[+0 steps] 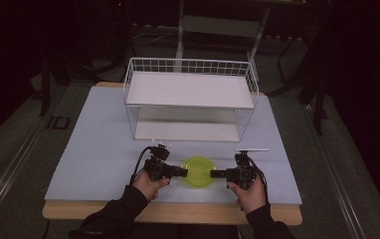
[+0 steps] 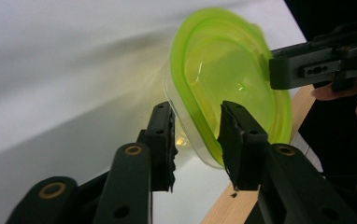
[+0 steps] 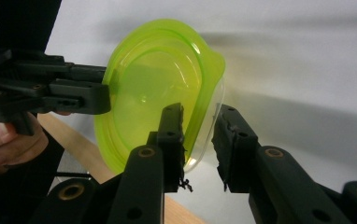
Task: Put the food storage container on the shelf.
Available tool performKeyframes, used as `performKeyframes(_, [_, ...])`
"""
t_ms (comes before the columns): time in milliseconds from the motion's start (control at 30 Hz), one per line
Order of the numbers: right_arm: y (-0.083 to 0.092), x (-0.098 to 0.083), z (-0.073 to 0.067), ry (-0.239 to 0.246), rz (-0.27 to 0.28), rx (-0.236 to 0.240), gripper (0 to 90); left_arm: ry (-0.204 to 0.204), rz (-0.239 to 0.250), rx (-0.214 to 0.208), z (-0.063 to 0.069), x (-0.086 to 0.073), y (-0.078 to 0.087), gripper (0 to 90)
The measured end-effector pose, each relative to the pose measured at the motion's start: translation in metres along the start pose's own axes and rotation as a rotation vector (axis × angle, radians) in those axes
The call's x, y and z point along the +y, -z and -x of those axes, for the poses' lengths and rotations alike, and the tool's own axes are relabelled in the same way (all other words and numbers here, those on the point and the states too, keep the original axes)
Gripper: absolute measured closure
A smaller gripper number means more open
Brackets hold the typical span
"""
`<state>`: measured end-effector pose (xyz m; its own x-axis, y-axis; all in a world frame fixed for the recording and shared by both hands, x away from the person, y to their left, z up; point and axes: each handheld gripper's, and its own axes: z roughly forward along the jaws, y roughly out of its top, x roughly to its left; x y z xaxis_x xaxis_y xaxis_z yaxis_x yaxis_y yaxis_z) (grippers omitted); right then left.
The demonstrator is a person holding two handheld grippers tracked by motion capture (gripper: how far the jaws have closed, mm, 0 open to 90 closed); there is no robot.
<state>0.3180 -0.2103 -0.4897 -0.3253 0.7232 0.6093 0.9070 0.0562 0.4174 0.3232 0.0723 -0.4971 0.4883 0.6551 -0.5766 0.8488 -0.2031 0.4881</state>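
Two grippers work one green container (image 1: 198,172), a translucent tub with a lime lid, sitting on the pale board (image 1: 93,149) directly between them, near the board's wooden front edge. The left gripper (image 2: 196,135) has narrowed its jaws over the near rim, one pad outside the wall, one over the lid; whether they press yet I cannot tell. The right gripper (image 3: 199,140) straddles the opposite rim the same way. To do this well, I judge both should bite evenly, then lift together and level, since a lopsided pull could tip the tub. Beyond stands the white wire rack (image 1: 190,99).
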Motion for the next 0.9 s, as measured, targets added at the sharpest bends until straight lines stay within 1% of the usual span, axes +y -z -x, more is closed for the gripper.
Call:
performKeyframes(33, [0.0,0.0,0.0,0.0,0.0,0.0,74.8,0.0,0.0,0.0,0.0,0.0,0.0,70.8])
performKeyframes(67, [0.0,-0.002,-0.005,0.026,0.005,-0.023,76.3,0.006,-0.003,-0.005,0.002,-0.001,0.001,72.3])
performKeyframes(100, [0.0,-0.002,-0.005,0.026,0.005,-0.023,76.3,0.006,-0.003,-0.005,0.002,-0.001,0.001,73.5])
performKeyframes(133, [0.001,-0.003,-0.008,0.046,0.019,-0.036,78.1,0.005,-0.002,0.002,0.003,-0.001,0.001,74.4])
performKeyframes(167, [0.002,-0.004,-0.01,0.053,0.021,-0.045,79.0,0.001,0.0,0.01,0.004,-0.002,0.002,75.5])
performKeyframes(200, [0.002,-0.004,-0.01,0.053,0.021,-0.045,79.0,0.005,-0.002,0.012,0.005,-0.002,0.003,75.5])
performKeyframes(233, [0.003,-0.004,-0.014,0.085,0.025,-0.065,80.3,0.005,0.008,0.028,0.007,-0.002,0.005,79.8])
performKeyframes(267, [0.002,-0.004,-0.016,0.098,0.02,-0.075,80.3,0.005,0.008,0.028,0.007,-0.002,0.005,80.2])
performKeyframes(333, [0.003,-0.005,-0.019,0.111,0.027,-0.084,80.3,0.005,0.013,0.036,0.009,0.001,0.009,80.7])
performKeyframes(367, [0.003,-0.005,-0.019,0.111,0.027,-0.084,80.3,0.005,0.013,0.036,0.009,0.001,0.009,80.8])
performKeyframes(400, [0.005,-0.004,-0.021,0.118,0.041,-0.08,80.3,-0.012,0.018,0.045,0.012,0.003,0.013,80.8])
performKeyframes(433, [0.005,-0.004,-0.021,0.118,0.041,-0.08,80.3,-0.012,0.018,0.045,0.012,0.003,0.013,80.8])
performKeyframes(467, [0.006,-0.003,-0.023,0.127,0.047,-0.079,80.3,-0.009,0.028,0.044,0.014,0.004,0.016,80.8])
performKeyframes(500, [0.008,-0.002,-0.025,0.128,0.054,-0.076,80.3,-0.011,0.033,0.041,0.015,0.006,0.019,81.0])
performKeyframes(533, [0.013,0.001,-0.03,0.148,0.072,-0.079,80.4,-0.02,0.041,0.046,0.017,0.008,0.021,81.0])
performKeyframes(567, [0.015,0.003,-0.032,0.151,0.081,-0.077,80.4,-0.023,0.058,0.041,0.02,0.011,0.027,81.1])
performKeyframes(600, [0.015,0.003,-0.032,0.151,0.081,-0.077,80.4,-0.023,0.058,0.041,0.02,0.011,0.027,81.1])
performKeyframes(633, [0.02,0.007,-0.038,0.17,0.102,-0.08,80.4,-0.031,0.073,0.034,0.022,0.015,0.033,81.1])
performKeyframes(667, [0.023,0.009,-0.04,0.175,0.106,-0.076,80.5,-0.025,0.08,0.027,0.023,0.017,0.035,81.0])
performKeyframes(700, [0.023,0.009,-0.04,0.175,0.106,-0.076,80.5,-0.025,0.08,0.027,0.023,0.017,0.035,81.1])
performKeyframes(733, [0.025,0.011,-0.043,0.18,0.112,-0.074,80.5,-0.03,0.088,0.024,0.024,0.019,0.039,81.1])
performKeyframes(767, [0.03,0.016,-0.049,0.198,0.123,-0.07,80.6,-0.034,0.099,0.029,0.027,0.023,0.045,81.1])
performKeyframes(800, [0.03,0.016,-0.049,0.198,0.123,-0.07,80.6,-0.034,0.099,0.029,0.027,0.023,0.045,81.1])
performKeyframes(833, [0.031,0.018,-0.052,0.205,0.127,-0.069,80.6,-0.035,0.105,0.028,0.028,0.026,0.049,81.1])
performKeyframes(867, [0.035,0.024,-0.056,0.229,0.138,-0.055,80.6,-0.041,0.109,0.03,0.03,0.028,0.052,81.1])
performKeyframes(900, [0.037,0.026,-0.058,0.233,0.139,-0.05,80.6,-0.049,0.121,0.035,0.033,0.032,0.059,81.2])
